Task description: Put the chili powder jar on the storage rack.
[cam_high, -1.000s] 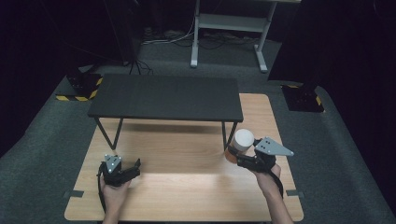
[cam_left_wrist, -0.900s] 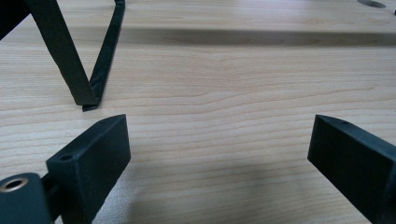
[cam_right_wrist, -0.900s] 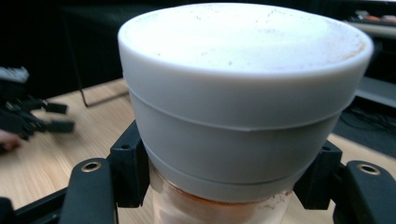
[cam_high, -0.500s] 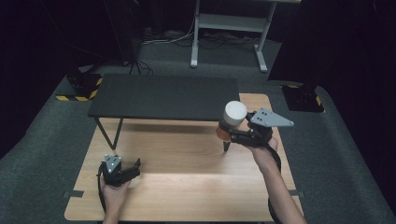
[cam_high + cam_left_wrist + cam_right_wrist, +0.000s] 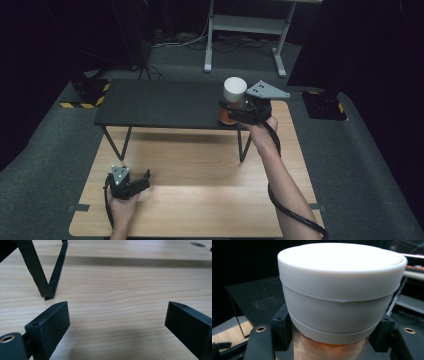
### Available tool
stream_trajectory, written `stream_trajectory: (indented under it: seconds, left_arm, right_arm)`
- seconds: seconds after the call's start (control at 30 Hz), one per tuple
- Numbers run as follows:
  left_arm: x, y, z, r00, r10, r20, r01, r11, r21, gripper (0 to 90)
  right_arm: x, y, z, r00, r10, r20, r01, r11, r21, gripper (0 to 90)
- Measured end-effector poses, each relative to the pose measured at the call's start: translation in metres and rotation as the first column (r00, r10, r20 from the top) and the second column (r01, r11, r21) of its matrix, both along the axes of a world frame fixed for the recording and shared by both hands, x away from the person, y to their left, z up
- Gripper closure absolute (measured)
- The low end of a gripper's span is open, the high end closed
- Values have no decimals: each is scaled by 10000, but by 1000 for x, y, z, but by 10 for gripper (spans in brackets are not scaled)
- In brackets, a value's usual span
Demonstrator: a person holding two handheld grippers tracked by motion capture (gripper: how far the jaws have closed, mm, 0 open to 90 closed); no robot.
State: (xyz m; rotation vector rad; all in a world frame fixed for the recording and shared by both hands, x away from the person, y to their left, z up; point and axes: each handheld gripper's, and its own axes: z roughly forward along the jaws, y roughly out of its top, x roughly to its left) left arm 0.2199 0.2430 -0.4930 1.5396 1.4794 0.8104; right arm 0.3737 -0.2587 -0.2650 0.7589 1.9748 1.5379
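Over the right end of the black shelf [image 5: 165, 102], the right gripper [image 5: 235, 112] is pinching the white-lidded jar [image 5: 233, 97], now lifted from the wooden table [image 5: 200, 175], suggesting placement; the left gripper [image 5: 131, 182] is resting spread.

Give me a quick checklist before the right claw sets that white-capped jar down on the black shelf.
1. Grip: right claw shut on the jar, jaws on either side below the white cap: ok.
2. Jar upright: ok.
3. Jar over the black shelf, near its right end: ok.
4. Landing spot bare of other things: ok.
5. Jar base touching the shelf: cannot tell.
6. Left claw open, low over the wooden table, out of the way: ok.
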Motion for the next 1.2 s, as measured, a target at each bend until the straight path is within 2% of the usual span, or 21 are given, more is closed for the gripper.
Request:
stream_trajectory:
  seconds: [0.07, 0.17, 0.37, 0.53, 0.77, 0.8, 0.83, 0.87, 0.9, 0.93, 1.0, 1.1, 1.2]
  left_arm:
    - [0, 0, 0, 10000, -3, 8, 3, 10000, -8, 61]
    - [0, 0, 0, 10000, -3, 15, 3, 10000, -16, 61]
    - [0, 0, 0, 10000, -18, 14, 18, 10000, 0, 61]
    - [1, -1, 0, 10000, -11, -14, 11, 10000, 31, 61]
    - [1, -1, 0, 10000, -14, -35, 14, 10000, 65, 61]
    - [1, -1, 0, 10000, -9, -37, 10, 10000, 62, 61]
    - [1, -1, 0, 10000, -6, -26, 7, 10000, 42, 61]
    - [0, 0, 0, 10000, -12, 1, 12, 10000, -7, 61]
    - [0, 0, 0, 10000, -12, 1, 12, 10000, -7, 61]
    - [0, 0, 0, 10000, -15, -6, 15, 10000, -15, 61]
    - [0, 0, 0, 10000, -33, -5, 33, 10000, -13, 61]
    - [0, 1, 0, 10000, -55, 3, 55, 10000, -38, 61]
    - [0, 1, 0, 10000, -86, -3, 86, 10000, -24, 61]
  right_arm:
    - [5, 13, 2, 9998, -184, -5, 184, 9983, -554, 336]
    - [9, 16, 0, 9997, -166, -156, 158, 9984, -538, 335]
    - [14, 18, -3, 9993, -210, -322, 198, 9991, -374, 335]
    - [19, 13, -5, 9976, -229, -651, 231, 9997, 35, 333]
    - [20, 12, -4, 9964, -218, -813, 228, 9997, 113, 327]
    - [22, 10, -4, 9951, -132, -985, 165, 9993, 323, 283]
    - [22, 10, -4, 9951, -132, -985, 165, 9993, 323, 283]
    - [24, 7, -5, 9933, 7, -1157, 66, 9980, 624, 202]
    - [24, 7, -5, 9933, 7, -1157, 66, 9980, 624, 202]
    - [18, 9, -4, 9951, -192, -966, 231, 9989, 398, 156]
    - [12, 7, -4, 9955, -333, -887, 361, 9989, 301, 127]
    - [6, 3, -7, 9953, -491, -832, 520, 9981, 335, 111]
    - [-6, -12, -16, 9954, -611, -733, 636, 9975, 323, 101]
